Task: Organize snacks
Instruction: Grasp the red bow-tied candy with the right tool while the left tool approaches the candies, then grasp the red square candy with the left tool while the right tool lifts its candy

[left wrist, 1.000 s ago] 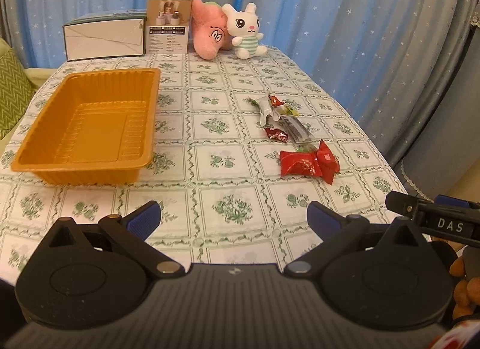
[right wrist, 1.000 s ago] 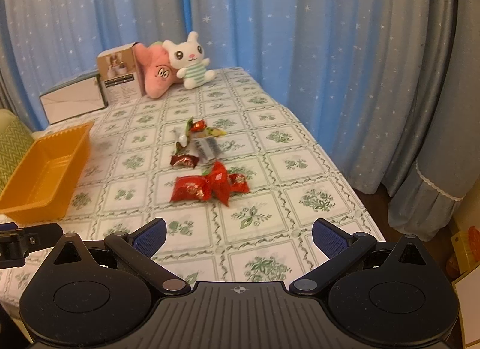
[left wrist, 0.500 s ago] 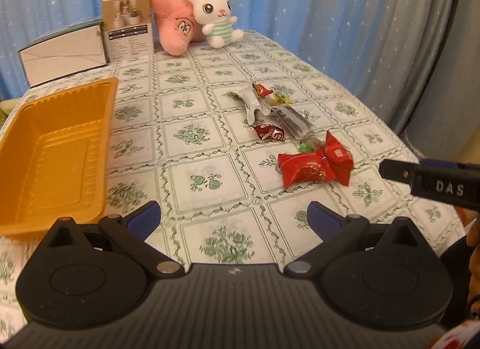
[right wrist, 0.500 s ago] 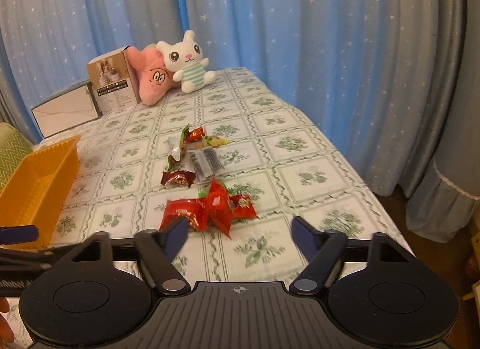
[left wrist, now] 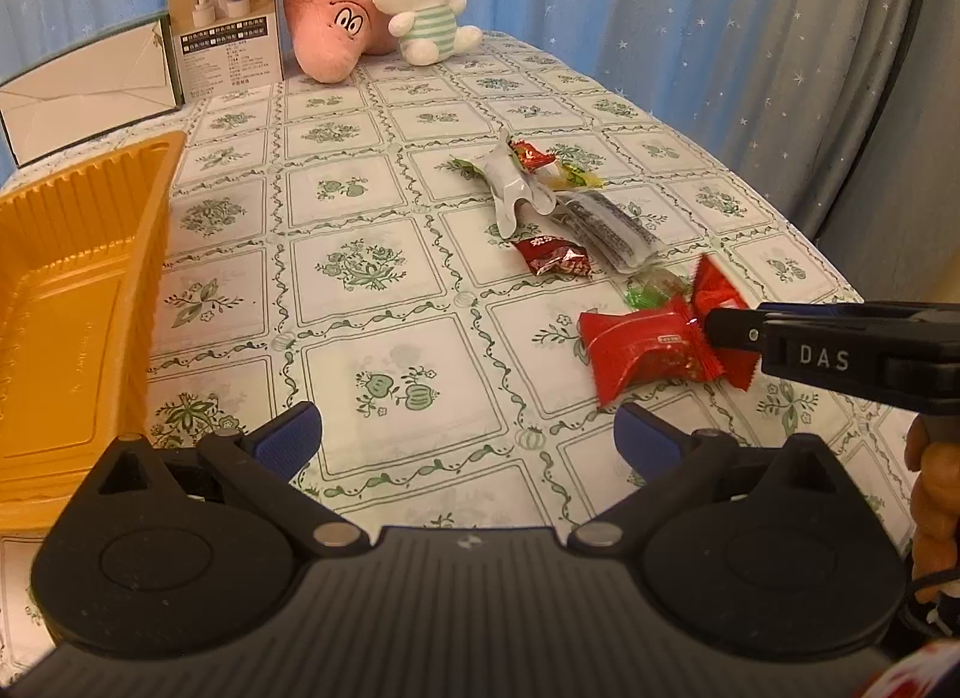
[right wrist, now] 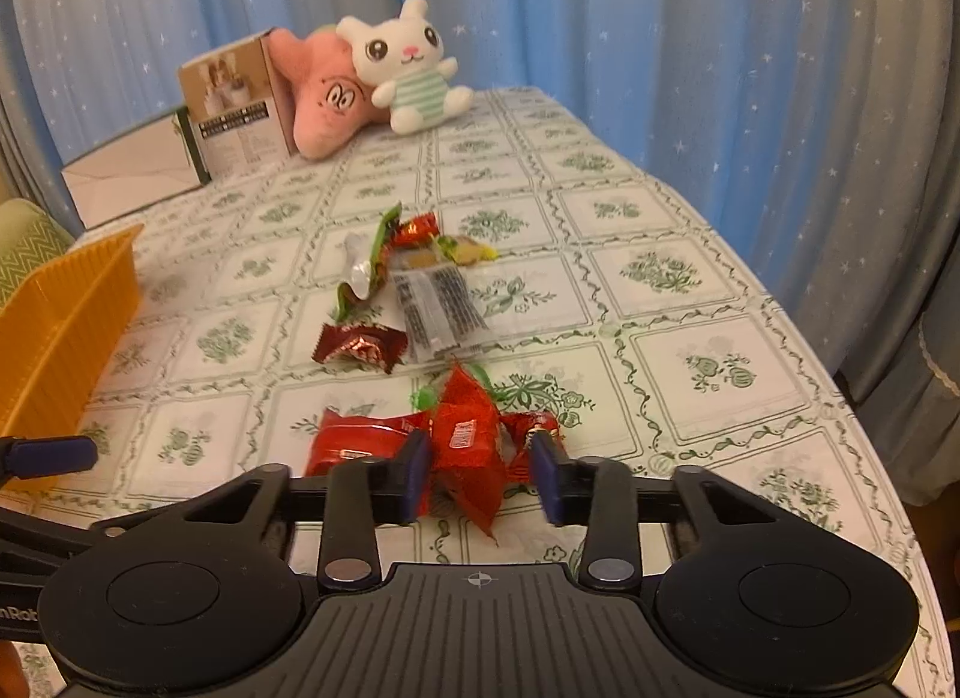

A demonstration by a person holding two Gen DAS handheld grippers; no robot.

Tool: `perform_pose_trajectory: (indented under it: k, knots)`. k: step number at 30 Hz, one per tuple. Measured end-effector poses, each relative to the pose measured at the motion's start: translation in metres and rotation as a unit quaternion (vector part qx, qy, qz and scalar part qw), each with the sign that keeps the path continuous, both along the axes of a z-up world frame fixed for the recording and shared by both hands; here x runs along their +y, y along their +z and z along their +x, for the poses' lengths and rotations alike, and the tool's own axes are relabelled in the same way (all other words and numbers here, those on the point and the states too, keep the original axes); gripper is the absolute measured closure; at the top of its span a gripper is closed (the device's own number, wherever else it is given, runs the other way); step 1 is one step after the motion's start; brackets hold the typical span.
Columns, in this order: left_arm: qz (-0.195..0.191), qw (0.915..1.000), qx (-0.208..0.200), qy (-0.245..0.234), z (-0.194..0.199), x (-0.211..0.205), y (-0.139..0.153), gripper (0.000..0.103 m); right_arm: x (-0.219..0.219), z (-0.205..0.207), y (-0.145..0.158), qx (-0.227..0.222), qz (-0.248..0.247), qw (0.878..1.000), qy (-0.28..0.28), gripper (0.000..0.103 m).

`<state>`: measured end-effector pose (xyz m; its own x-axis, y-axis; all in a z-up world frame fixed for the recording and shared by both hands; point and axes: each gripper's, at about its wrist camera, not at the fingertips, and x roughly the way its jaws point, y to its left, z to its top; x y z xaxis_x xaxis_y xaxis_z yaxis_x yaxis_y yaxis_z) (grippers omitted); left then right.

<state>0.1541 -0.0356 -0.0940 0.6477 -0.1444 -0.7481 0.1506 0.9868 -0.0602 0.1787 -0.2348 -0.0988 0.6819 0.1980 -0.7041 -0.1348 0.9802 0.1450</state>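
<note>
The right gripper (right wrist: pixel 480 473) is down at the near cluster of red snack packets (right wrist: pixel 462 440) on the desk (right wrist: pixel 690 302); its jaws have just been closing and now stand narrow on either side of the upright red wrapper, the left pad against it, while a small gap seems to remain at the right pad, so a firm grip cannot be confirmed. The wrapper's lower end is hidden behind the gripper body. In the left wrist view the same gripper's fingers cover part of that packet (left wrist: pixel 648 347). The left gripper (left wrist: pixel 465 434) hangs with jaws wide apart and nothing between them, above bare tablecloth. The orange tray (left wrist: pixel 72 302) is cut off at the left edge. Further back lie more wrapped snacks (right wrist: pixel 414 290), their print too small to read.
</note>
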Motion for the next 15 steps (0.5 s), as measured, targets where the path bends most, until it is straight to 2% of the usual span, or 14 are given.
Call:
perform_pose_trajectory:
  k: [2, 6, 10, 12, 15]
  knots:
    - [-0.005, 1.0000, 0.001, 0.001, 0.002, 0.002, -0.002, 0.000, 0.003, 0.001, -0.003, 0.002, -0.004, 1.000, 0.005, 0.078]
    - [-0.009, 0.9999, -0.002, -0.005, 0.000, 0.003, -0.005, 0.000, 0.009, -0.002, -0.003, -0.002, 0.009, 1.000, 0.023, 0.080]
    - [-0.007, 0.9996, -0.014, -0.023, -0.006, 0.003, -0.006, 0.000, 0.012, -0.004, -0.001, 0.010, 0.069, 0.996, 0.054, 0.081]
    - [-0.011, 0.9994, -0.012, -0.030, -0.005, 0.002, -0.008, 0.000, 0.011, -0.003, 0.002, 0.014, 0.097, 0.994, 0.054, 0.081]
    - [-0.016, 0.9990, -0.017, -0.037, -0.001, -0.001, -0.008, 0.000, 0.007, -0.003, 0.005, 0.007, 0.093, 0.995, 0.036, 0.081]
